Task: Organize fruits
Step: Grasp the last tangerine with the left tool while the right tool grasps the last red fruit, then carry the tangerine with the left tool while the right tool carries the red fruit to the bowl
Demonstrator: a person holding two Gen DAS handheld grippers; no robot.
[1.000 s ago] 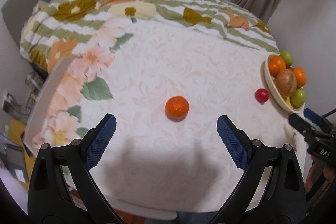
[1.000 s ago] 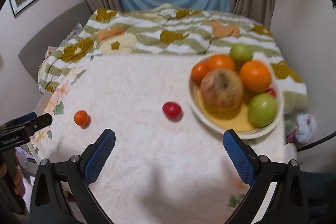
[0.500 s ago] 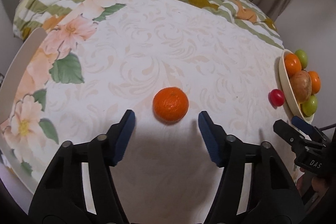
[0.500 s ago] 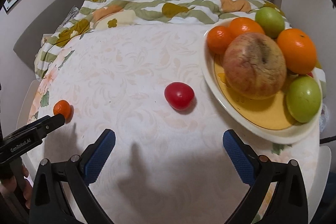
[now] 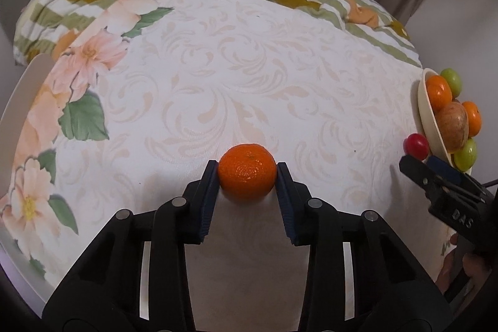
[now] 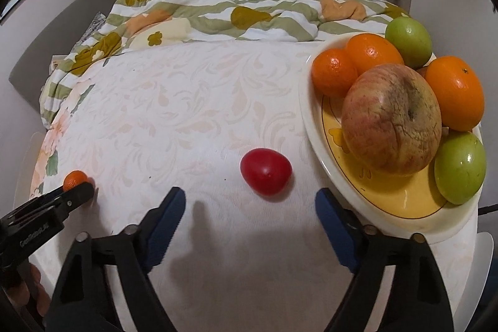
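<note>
Left wrist view shows the left gripper (image 5: 247, 173) pinching one small mandarin (image 5: 247, 170) between its blue pads, on the white patterned tablecloth (image 5: 218, 77). Right wrist view shows the right gripper (image 6: 249, 210) with its jaws closing; one red tomato (image 6: 266, 175) lies on the cloth just ahead of the fingertips, and the pads do not touch it. Just beside the tomato stands one plate (image 6: 389, 207). On this plate I count six fruits clearly: three oranges (image 6: 454, 92), two green fruits (image 6: 460, 167) and one big apple (image 6: 392, 123) in the middle.
</note>
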